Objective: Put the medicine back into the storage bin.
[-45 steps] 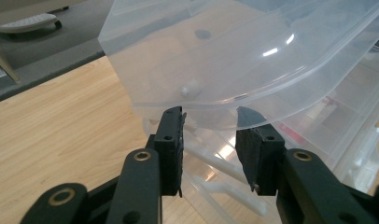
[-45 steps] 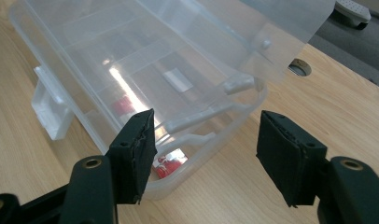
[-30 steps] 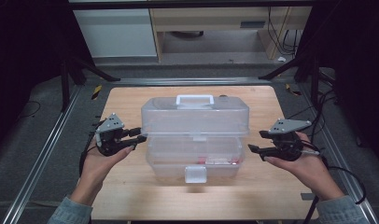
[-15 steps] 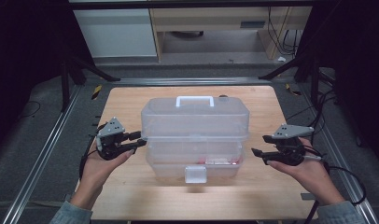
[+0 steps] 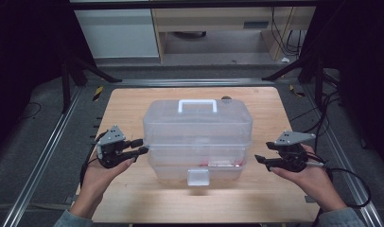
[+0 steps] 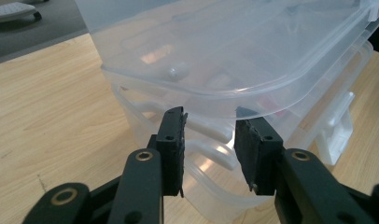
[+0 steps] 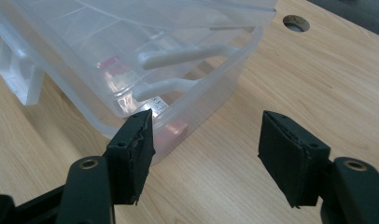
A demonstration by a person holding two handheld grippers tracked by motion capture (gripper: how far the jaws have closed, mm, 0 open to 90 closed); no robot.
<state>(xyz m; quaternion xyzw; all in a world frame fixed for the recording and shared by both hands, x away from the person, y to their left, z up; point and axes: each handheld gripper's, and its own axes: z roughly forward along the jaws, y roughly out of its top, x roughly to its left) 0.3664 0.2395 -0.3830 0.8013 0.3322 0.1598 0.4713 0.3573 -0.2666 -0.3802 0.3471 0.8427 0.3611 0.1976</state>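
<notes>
A: Our left gripper [image 5: 142,146] sits at the left end of the clear plastic box [image 5: 198,137], its jaws only narrowly apart. In the left gripper view the two pads [image 6: 172,148] stand just under the flared lip of the upper tier, with a pale bar [image 6: 211,132] of the box's side between them. We can't tell whether the pads press on that bar or merely frame it; the plastic is too glassy there.

B: And our right gripper [image 5: 262,161] is off the box. Its jaws stand wide with nothing between them, only bare wood. In the right gripper view its left pad [image 7: 134,151] is just beside the lower corner of the box, apart from it.

A: Both our hands come in from the near edge, the left hand [image 5: 101,176] under its gripper, the right hand [image 5: 309,180] under the other.

B: The box itself stands on the wooden table [image 5: 133,101], about the middle, long side towards us. A white latch [image 5: 198,177] hangs at the near face, low down.

A: Behind the near wall we see something red or pink [image 5: 222,163] inside the lower tier.

B: Farther back, the white handle [image 5: 196,105] lies on the lid. Beyond the lid's right corner there is a round hole [image 5: 226,99] in the table.
</notes>
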